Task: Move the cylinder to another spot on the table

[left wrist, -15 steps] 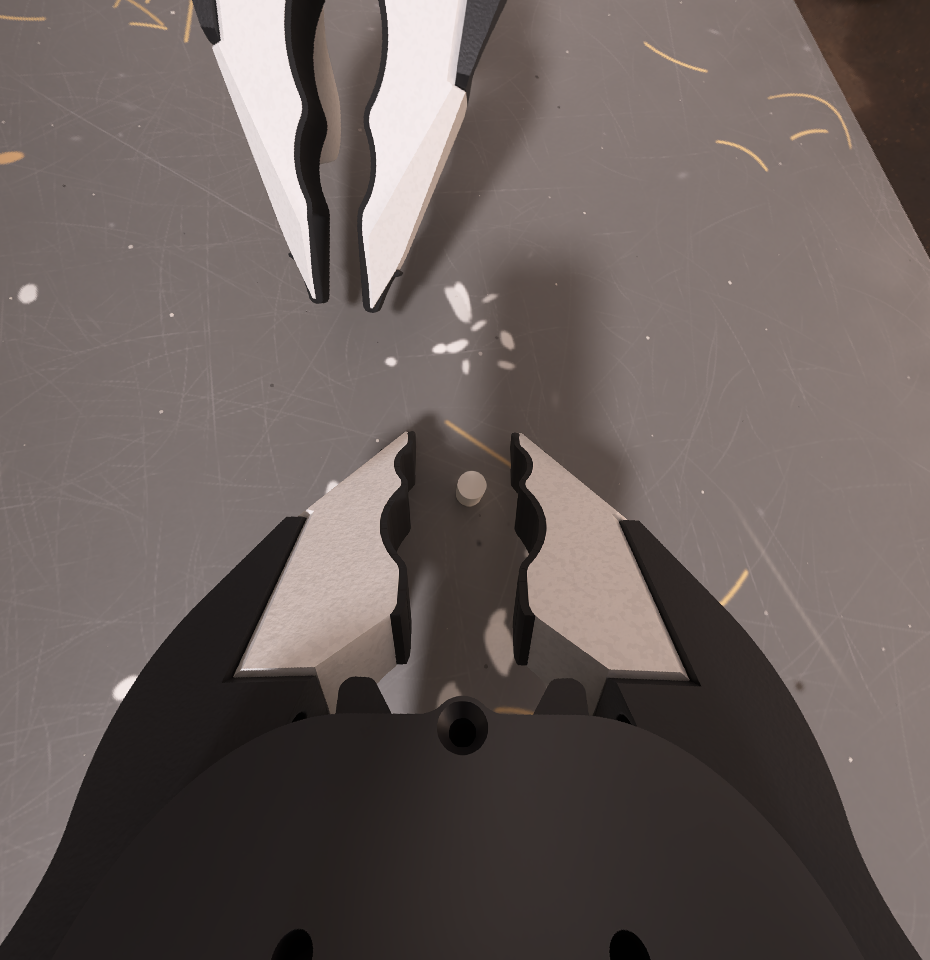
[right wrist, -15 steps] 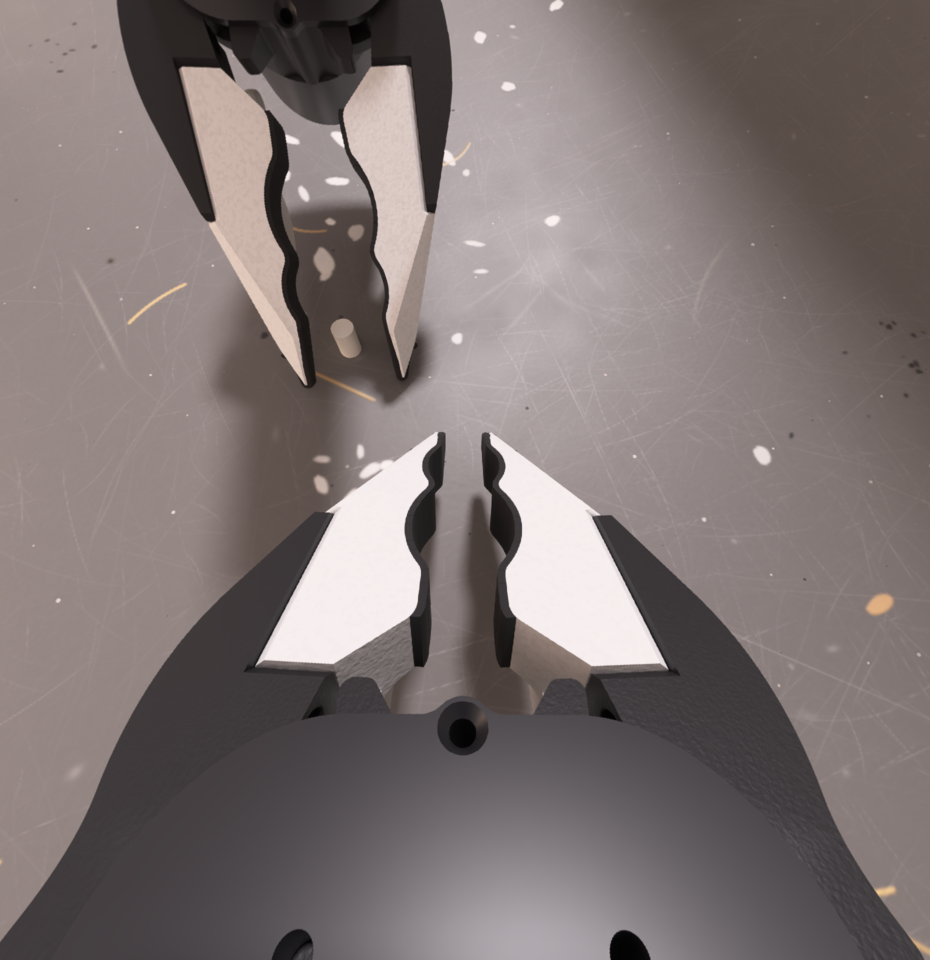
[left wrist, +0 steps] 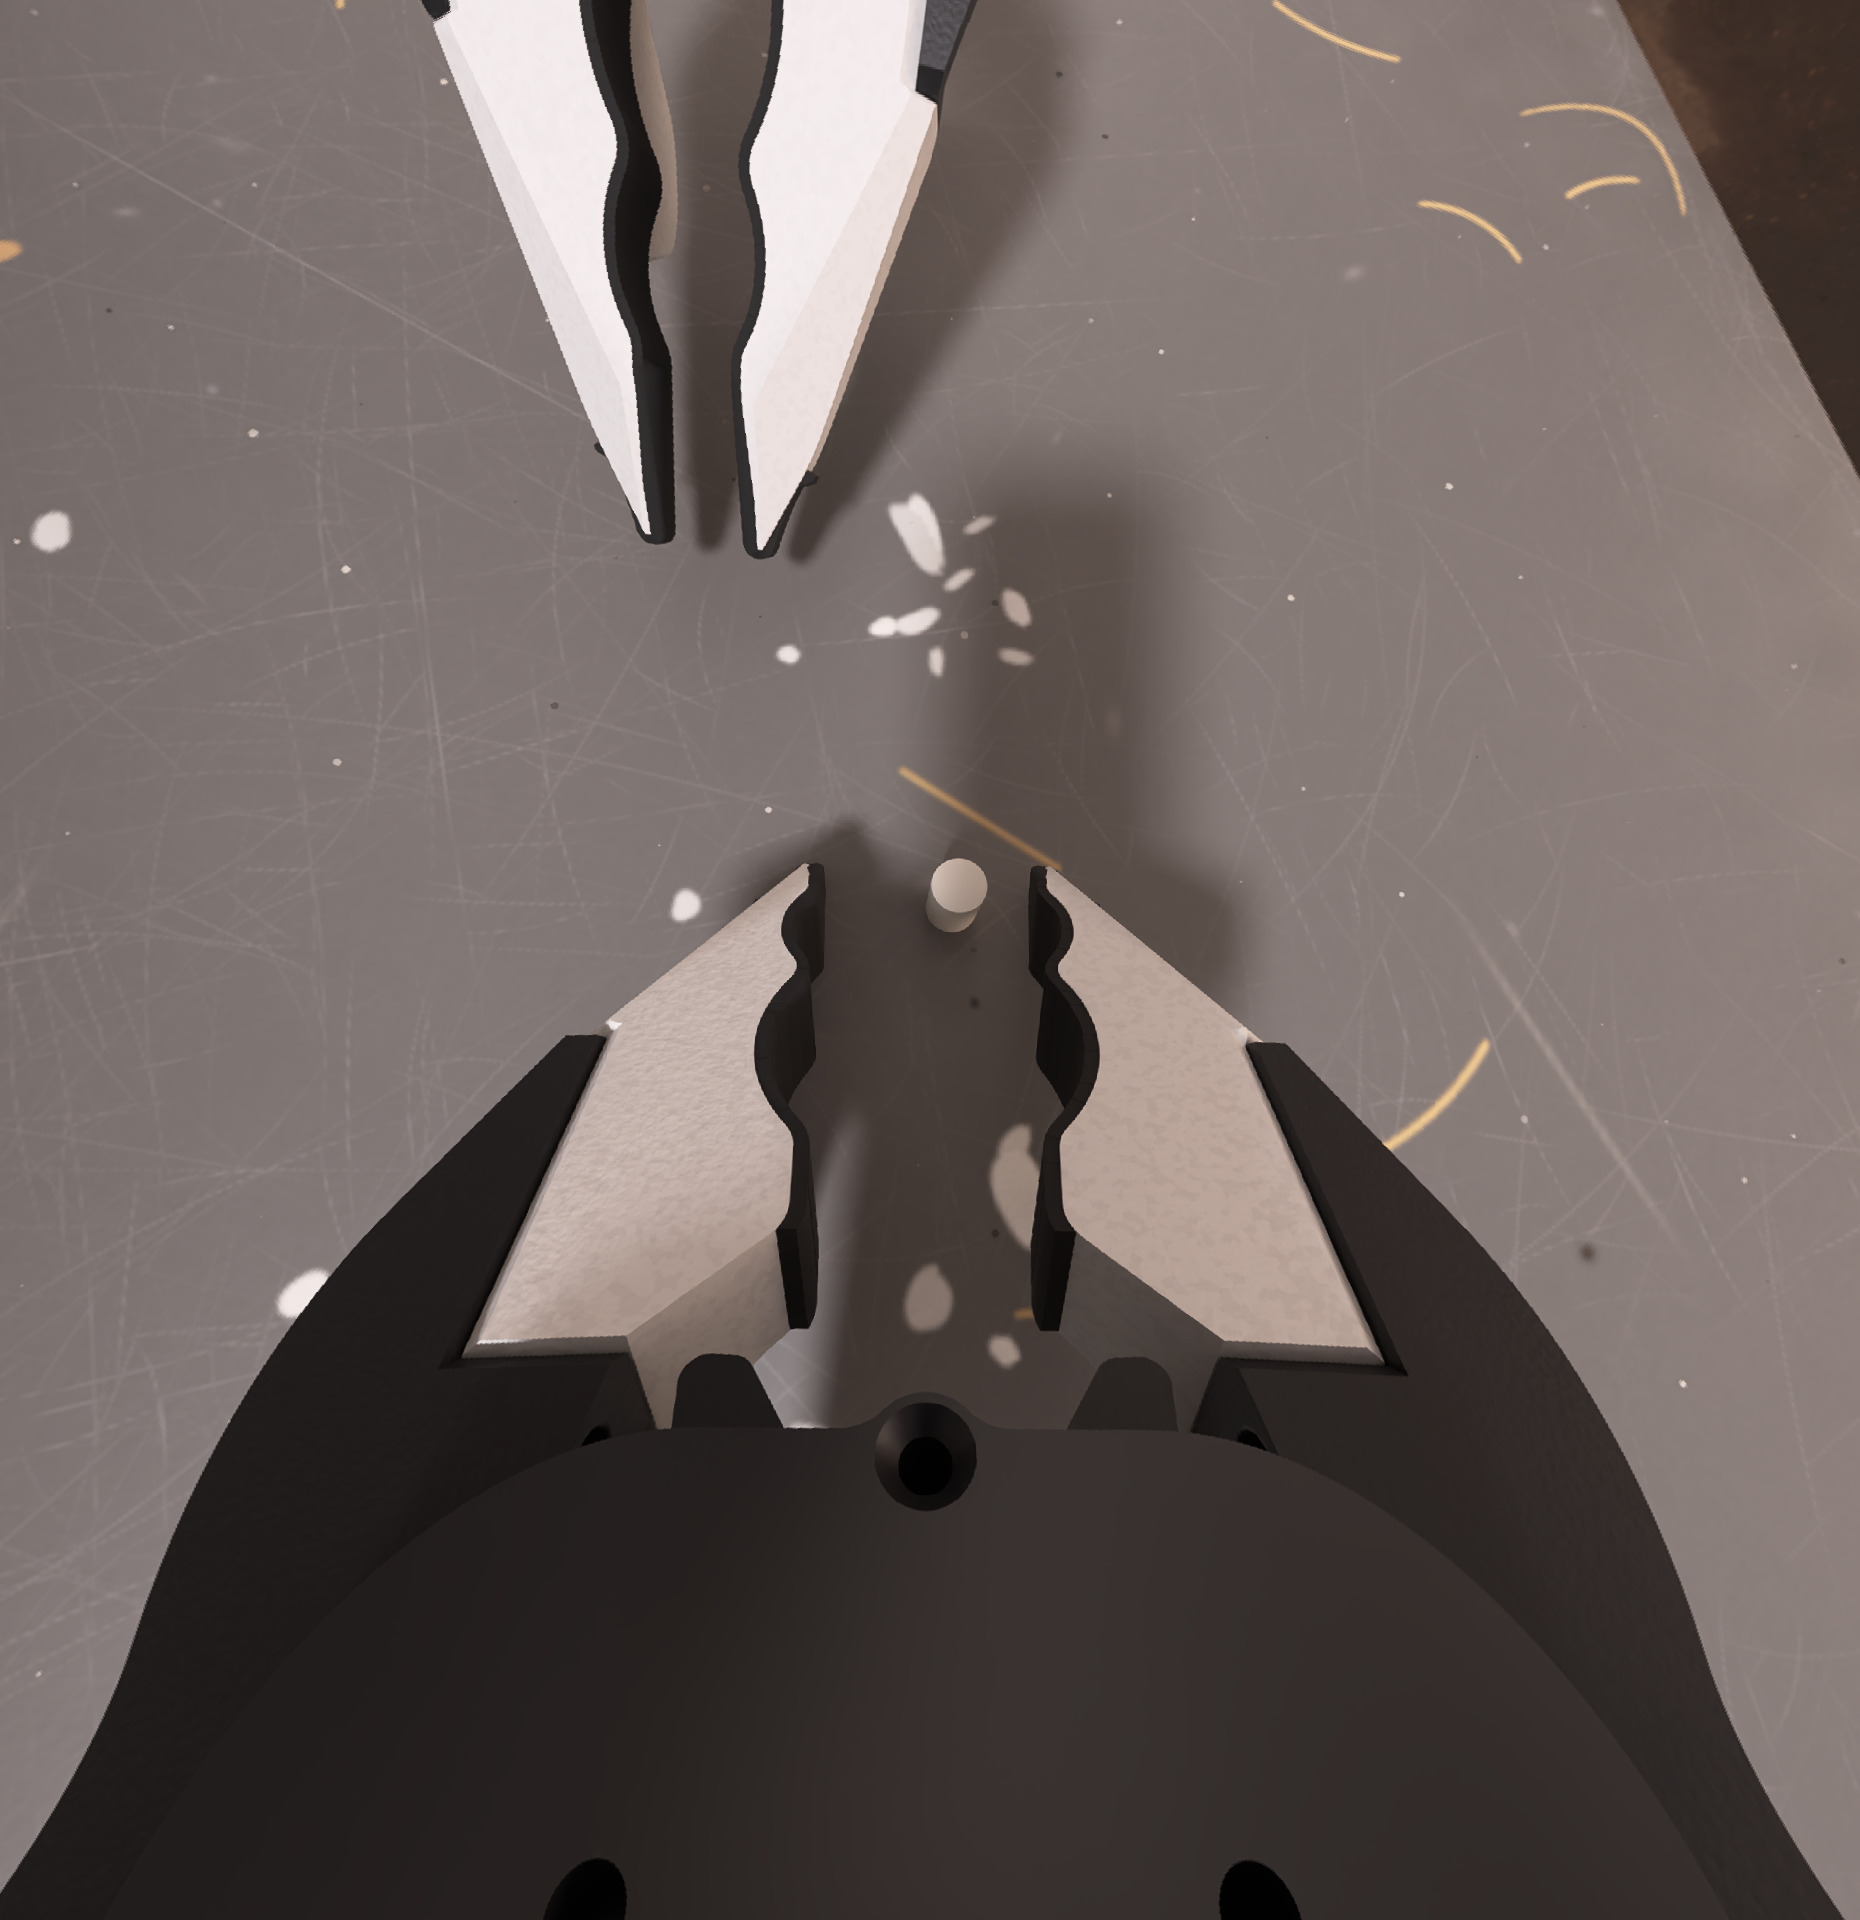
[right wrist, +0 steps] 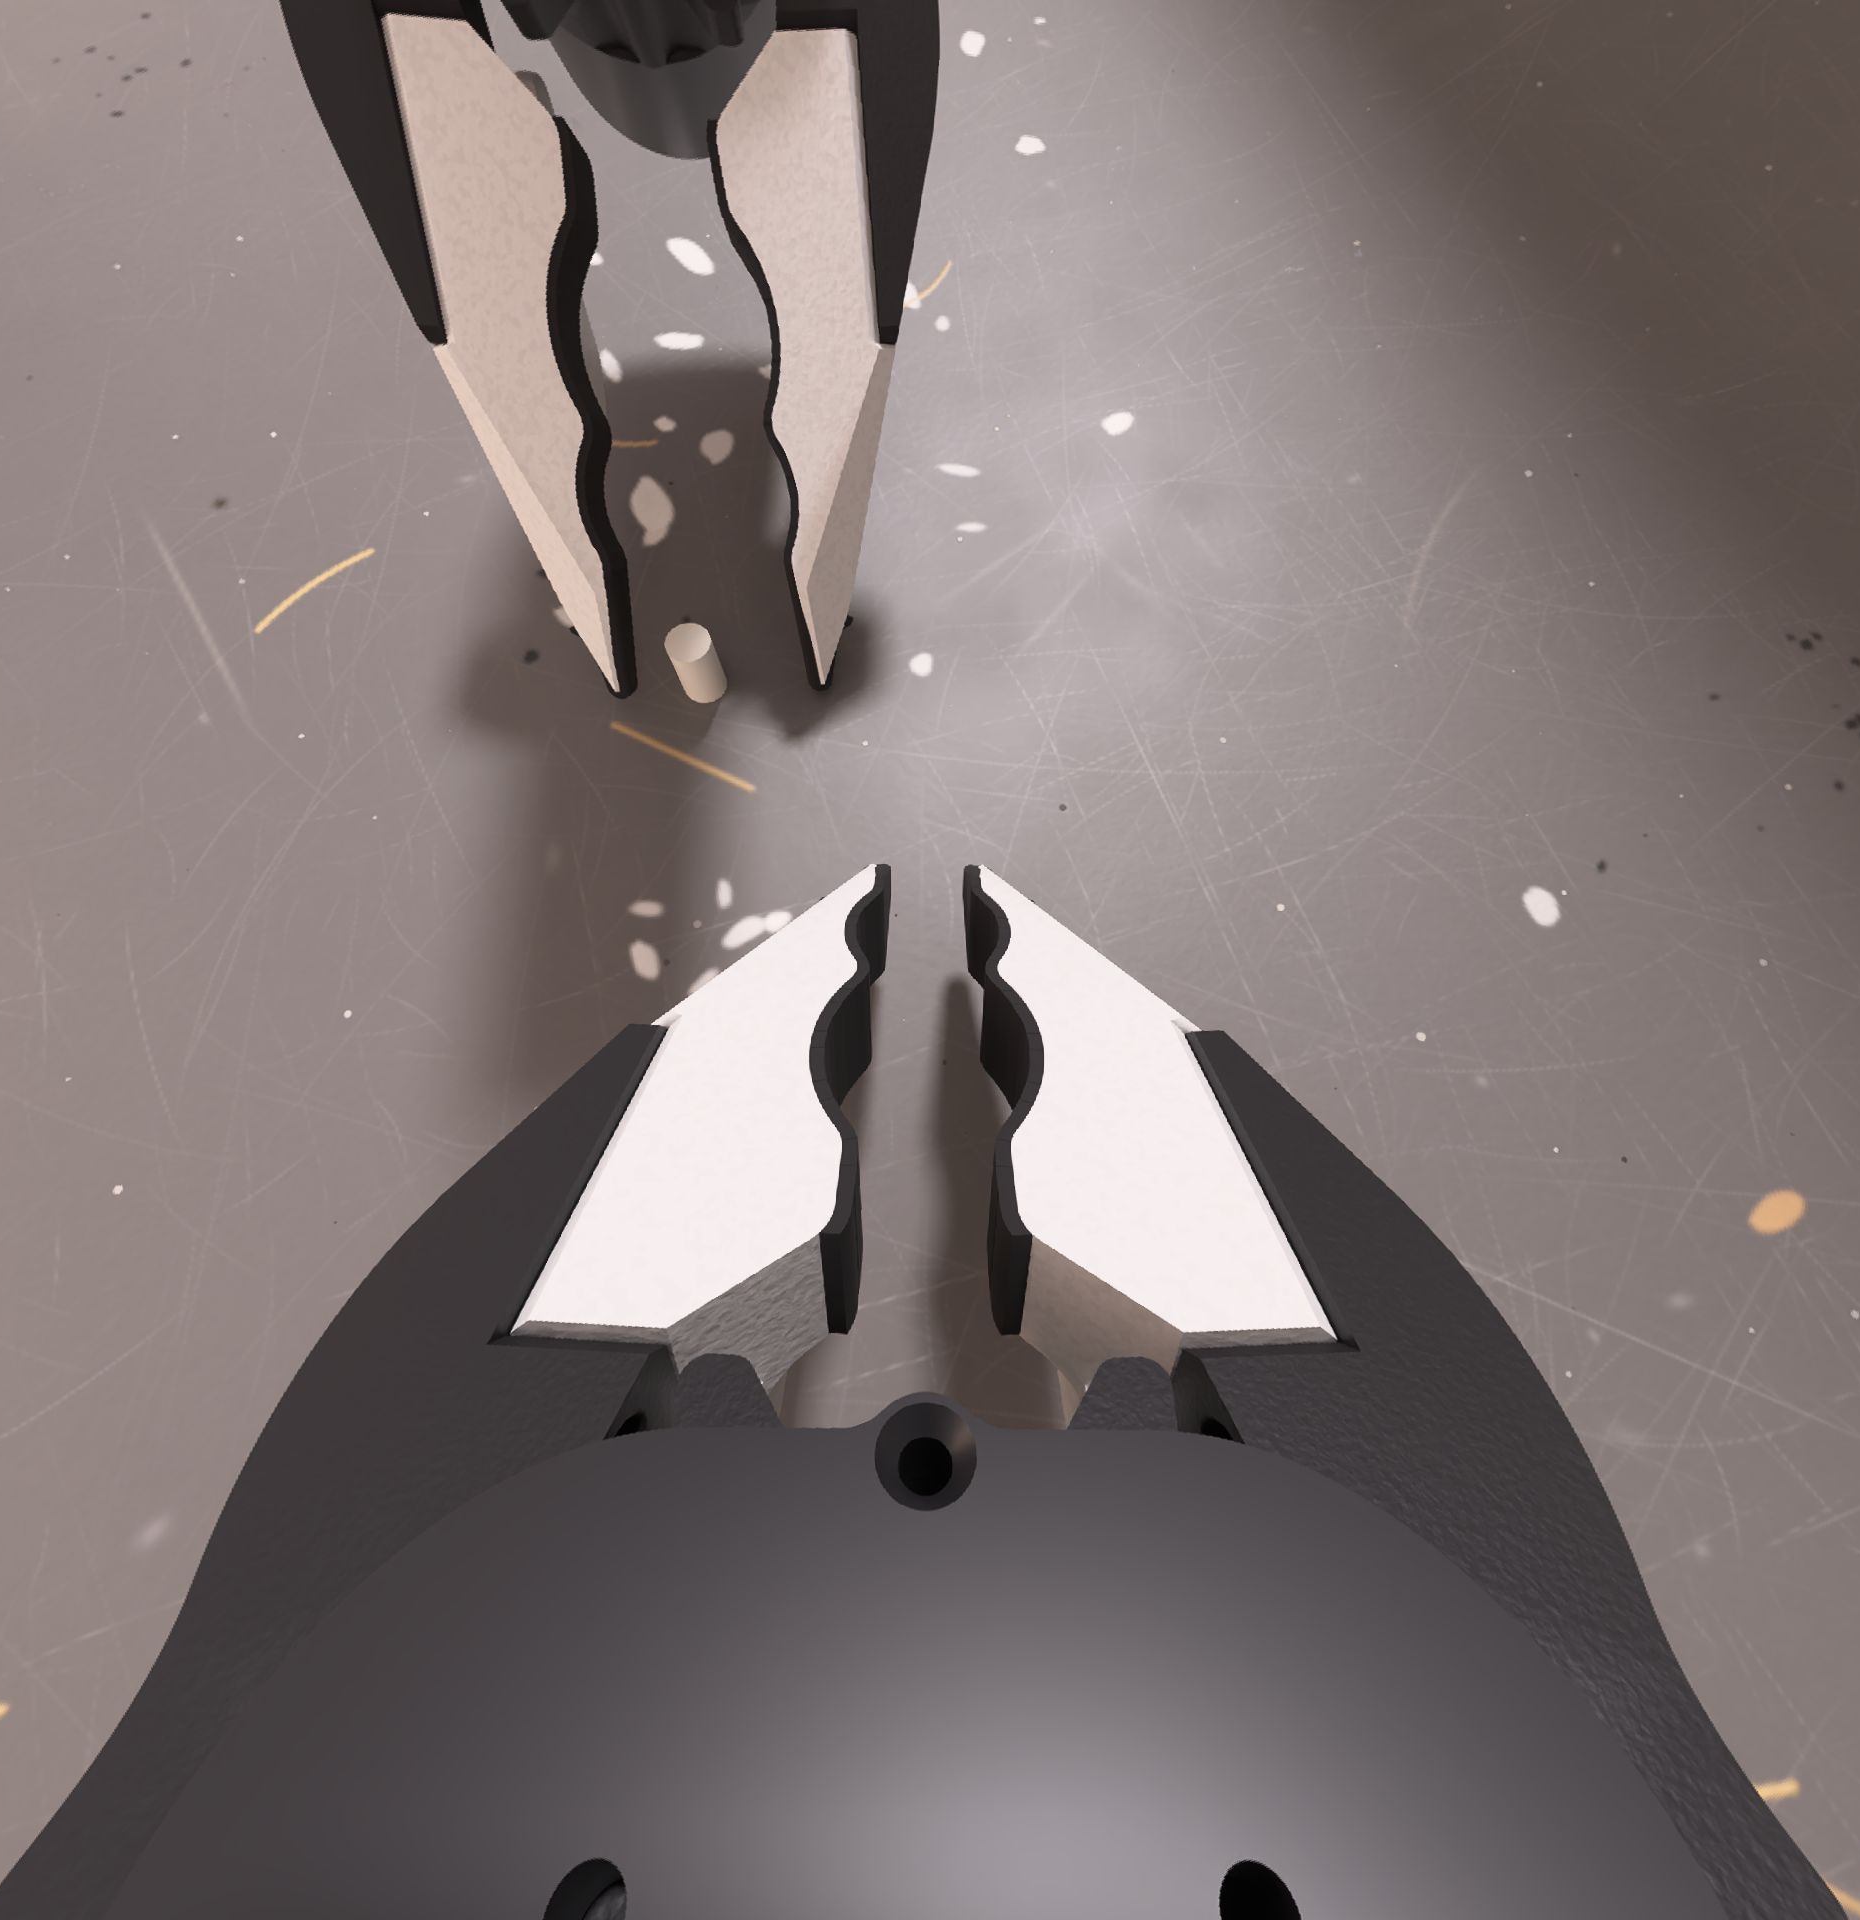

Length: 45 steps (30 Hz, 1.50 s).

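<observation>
Cylinder, small and cream-coloured, stands upright on the grey worktop, and we see it sitting between the tips of our left claw. That claw is spread wide, with a clear gap on either side of the cylinder, so neither finger touches it. In the left wrist view it lies a little nearer the right-hand finger than the other.

From the right wrist view we look back at the same scene: the cylinder stands at the mouth of the left claw, whose tips reach down close to the worktop on both sides of it.

Our right claw holds nothing. Its fingers are drawn near each other with only a narrow slit between them, and it hangs over bare worktop, well apart from the cylinder. In the left wrist view the right claw points toward us from the far side, its tips near a cluster of white paint flecks.

The worktop is scratched and dotted with white specks and thin orange streaks, one of which lies just beside the cylinder.
</observation>
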Available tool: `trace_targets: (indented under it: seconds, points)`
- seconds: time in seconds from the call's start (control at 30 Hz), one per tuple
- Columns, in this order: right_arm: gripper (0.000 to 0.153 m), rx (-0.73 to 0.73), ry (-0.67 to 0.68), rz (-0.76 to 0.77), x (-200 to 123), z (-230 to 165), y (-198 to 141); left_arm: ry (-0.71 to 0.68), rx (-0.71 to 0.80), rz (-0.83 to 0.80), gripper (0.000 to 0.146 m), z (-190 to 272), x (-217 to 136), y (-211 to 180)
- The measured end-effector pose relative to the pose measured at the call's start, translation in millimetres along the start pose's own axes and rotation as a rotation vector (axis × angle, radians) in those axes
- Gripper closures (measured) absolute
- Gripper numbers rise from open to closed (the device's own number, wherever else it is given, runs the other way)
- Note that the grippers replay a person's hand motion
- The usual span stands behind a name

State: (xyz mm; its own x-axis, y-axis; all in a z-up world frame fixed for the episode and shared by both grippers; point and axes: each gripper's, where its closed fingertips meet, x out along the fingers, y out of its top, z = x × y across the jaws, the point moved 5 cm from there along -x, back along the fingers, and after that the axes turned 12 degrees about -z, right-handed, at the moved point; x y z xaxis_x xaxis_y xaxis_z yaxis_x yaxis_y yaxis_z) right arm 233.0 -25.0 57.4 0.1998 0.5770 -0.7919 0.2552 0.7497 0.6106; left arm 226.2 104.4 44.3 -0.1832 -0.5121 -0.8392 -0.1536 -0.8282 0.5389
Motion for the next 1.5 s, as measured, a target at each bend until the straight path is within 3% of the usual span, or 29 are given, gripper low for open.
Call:
trace_targets:
  seconds: [0.17, 0.37, 0.7, 0.87, 1.0, 1.17, 1.3, 1.5]
  points:
    - [0.139, 0.001, 0.000, 0.003, -0.4, 0.0, -0.1, 0.023, 0.001, 0.001, 0.107, 1.2, 0.5, -0.1]
    - [0.139, -0.008, -0.002, -0.007, 0.3, -0.7, -1.0, 0.022, 0.026, 0.018, 0.136, 5.8, 1.4, -1.8]
    - [0.139, -0.005, -0.006, -0.007, -0.7, 0.4, -2.4, 0.019, -0.009, 0.033, 0.137, 5.2, -2.3, -4.0]
    - [0.139, -0.009, -0.006, -0.006, -0.7, -0.1, -2.4, 0.104, -0.040, 0.049, 0.137, -11.0, -25.4, -6.2]
    - [0.139, -0.016, -0.006, -0.011, -0.1, -0.9, -2.5, 0.302, -0.227, 0.033, 0.137, -58.7, -63.1, -30.5]
    - [0.139, -0.025, -0.007, -0.014, 0.3, -2.0, -2.6, 0.572, -0.686, 0.020, 0.137, -131.3, -104.3, -95.9]
    - [0.139, -0.030, -0.011, -0.015, 0.4, -2.6, -2.7, 0.572, -0.887, 0.010, 0.137, -151.8, -109.6, -133.1]
    - [0.139, -0.030, -0.005, -0.018, 0.8, -2.8, -2.9, 0.576, -0.937, 0.029, 0.137, -152.9, -111.4, -141.7]
